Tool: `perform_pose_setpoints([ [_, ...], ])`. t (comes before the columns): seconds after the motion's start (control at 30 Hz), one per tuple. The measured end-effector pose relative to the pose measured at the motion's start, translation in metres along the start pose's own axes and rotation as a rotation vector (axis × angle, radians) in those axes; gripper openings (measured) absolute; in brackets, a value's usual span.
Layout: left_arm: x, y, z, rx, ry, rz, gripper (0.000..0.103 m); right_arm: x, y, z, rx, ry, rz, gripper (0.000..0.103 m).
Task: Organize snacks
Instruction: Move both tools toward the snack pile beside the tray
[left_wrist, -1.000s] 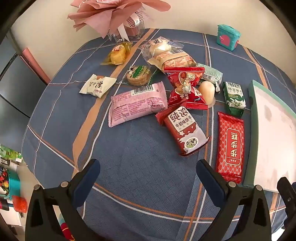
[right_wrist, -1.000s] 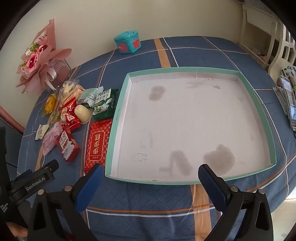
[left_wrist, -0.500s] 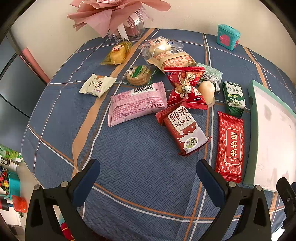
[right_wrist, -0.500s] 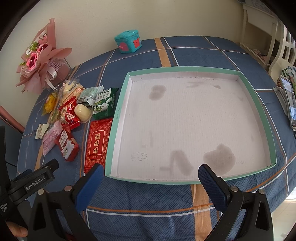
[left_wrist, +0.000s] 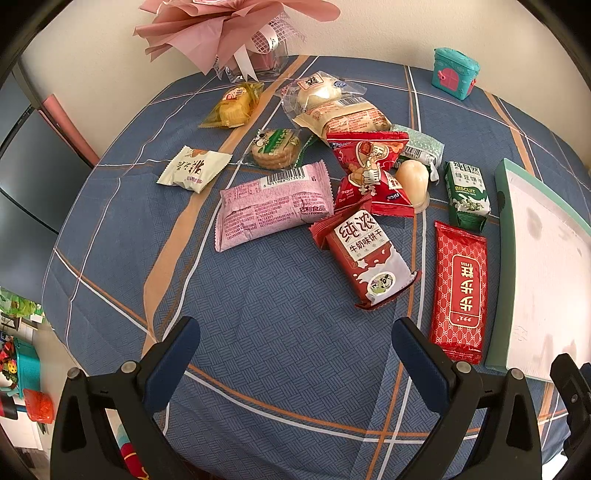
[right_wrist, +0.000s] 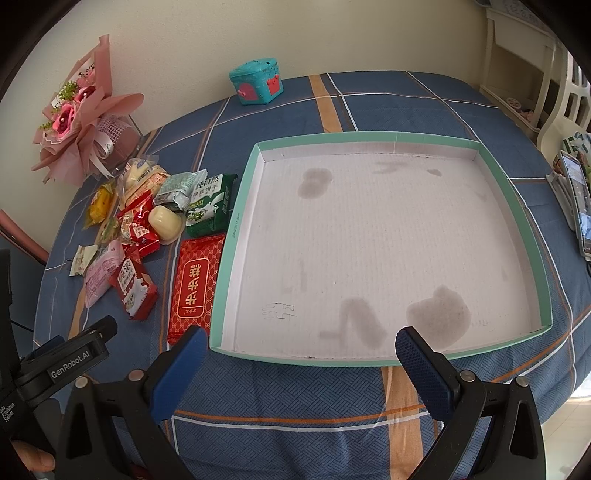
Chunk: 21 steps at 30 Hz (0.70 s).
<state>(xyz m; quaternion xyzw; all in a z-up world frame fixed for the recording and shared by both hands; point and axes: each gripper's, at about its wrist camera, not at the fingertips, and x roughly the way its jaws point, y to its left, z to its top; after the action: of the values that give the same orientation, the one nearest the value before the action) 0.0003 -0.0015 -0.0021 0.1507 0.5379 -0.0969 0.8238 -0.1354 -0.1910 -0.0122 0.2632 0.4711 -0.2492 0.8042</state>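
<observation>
Cream wall behind; a tabletop (right_wrist: 369, 110) under a blue plaid cloth with orange stripes carries everything.

Left gripper (left_wrist: 295, 339): jaws spread wide, nothing between them, hovering over bare cloth at the near edge. Right gripper (right_wrist: 297, 349): jaws likewise spread and empty, poised at the near rim of the tray (right_wrist: 513, 206).

Nearest the left jaws: red milk-biscuit pack (left_wrist: 365, 258), with the long red cake pack (left_wrist: 460, 291) just beside the tray's left wall. Further out: pink pack (left_wrist: 271, 203), green biscuit pack (left_wrist: 468, 194), 2 overlapping red triangular packs (left_wrist: 371, 173), a pale jelly cup (left_wrist: 413, 181), a pale green packet (left_wrist: 419, 149), round cookie in clear wrap (left_wrist: 275, 147), cream candy pack (left_wrist: 194, 169), yellow cake (left_wrist: 232, 105) and the bun packs (left_wrist: 332, 103) toward the far edge. All lie left of the tray.

Tray: teal rim, white stained floor, holding 0 snacks.

Beyond: pink bouquet (right_wrist: 81, 118) at the far left corner, teal toy box (right_wrist: 256, 86) at the far edge.

Progress, judged: nothing sorted yet. Every visible snack remains on the cloth; presumably each goes into the tray. The red milk-biscuit pack looks the easiest first pick.
</observation>
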Motion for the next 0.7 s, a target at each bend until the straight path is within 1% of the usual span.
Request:
perform_pose_setpoints([
  [0.3,0.000,-0.001,-0.001,0.005,0.008,-0.012,0.103,0.000,0.000,0.001,-0.001,0.000,0.000,0.103],
  [0.47,-0.002,-0.001,0.000,0.010,0.022,-0.043,0.103,0.000,0.002,-0.002,-0.010,-0.001,0.001,0.103],
  [0.57,-0.004,0.000,0.001,-0.003,-0.017,-0.035,0.103,0.000,0.005,0.000,-0.022,-0.006,0.016,0.103],
  [0.67,-0.003,0.006,0.004,-0.031,-0.032,-0.053,0.103,-0.004,0.010,0.004,-0.038,-0.041,0.052,0.103],
  [0.7,-0.003,0.006,0.004,-0.026,-0.038,-0.039,0.103,-0.005,0.013,0.006,-0.040,-0.054,0.060,0.103],
])
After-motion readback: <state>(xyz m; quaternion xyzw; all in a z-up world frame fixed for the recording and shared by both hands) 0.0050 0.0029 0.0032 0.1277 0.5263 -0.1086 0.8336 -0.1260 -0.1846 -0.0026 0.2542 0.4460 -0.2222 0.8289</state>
